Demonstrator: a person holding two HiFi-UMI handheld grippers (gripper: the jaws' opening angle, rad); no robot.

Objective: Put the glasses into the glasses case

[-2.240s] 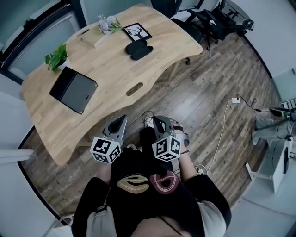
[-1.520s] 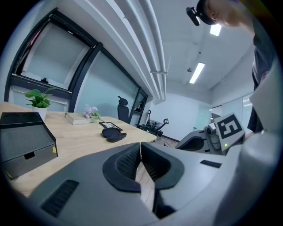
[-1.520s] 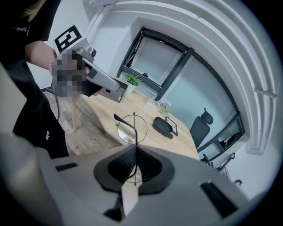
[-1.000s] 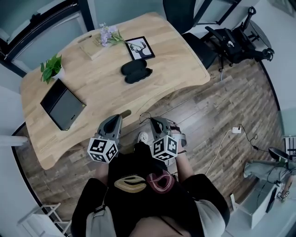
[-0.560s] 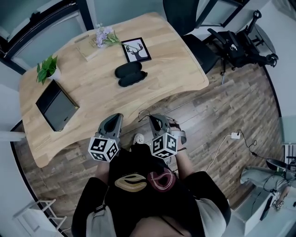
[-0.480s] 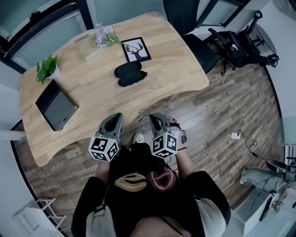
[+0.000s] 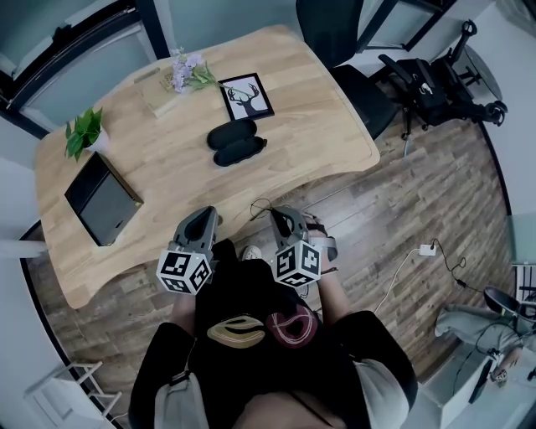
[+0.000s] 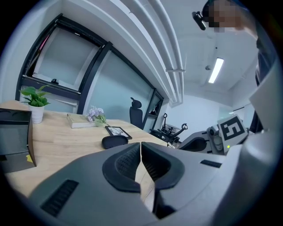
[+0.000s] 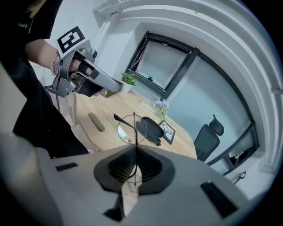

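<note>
A black glasses case (image 7: 236, 144) lies open on the wooden table (image 7: 318, 126), near a framed picture. It also shows as a dark oval in the left gripper view (image 8: 114, 141) and behind the lens in the right gripper view (image 9: 152, 129). My right gripper (image 9: 135, 148) is shut on thin wire-framed glasses (image 9: 131, 129), which stand up above its tips with one temple pointing left. It hangs over the floor just short of the table's near edge (image 7: 280, 214). My left gripper (image 8: 141, 145) is shut with nothing in it, beside the right one at the table's edge (image 7: 206, 214).
On the table are a black laptop (image 7: 102, 198), a potted plant (image 7: 84, 130), a book with flowers (image 7: 172, 80) and a framed deer picture (image 7: 249, 96). A dark office chair (image 7: 335, 25) stands behind the table. A cable and plug (image 7: 423, 249) lie on the wooden floor.
The table has swung and drawn a little nearer in the head view as I stepped toward it. Both grippers stay shut, with the glasses still in the right one.
</note>
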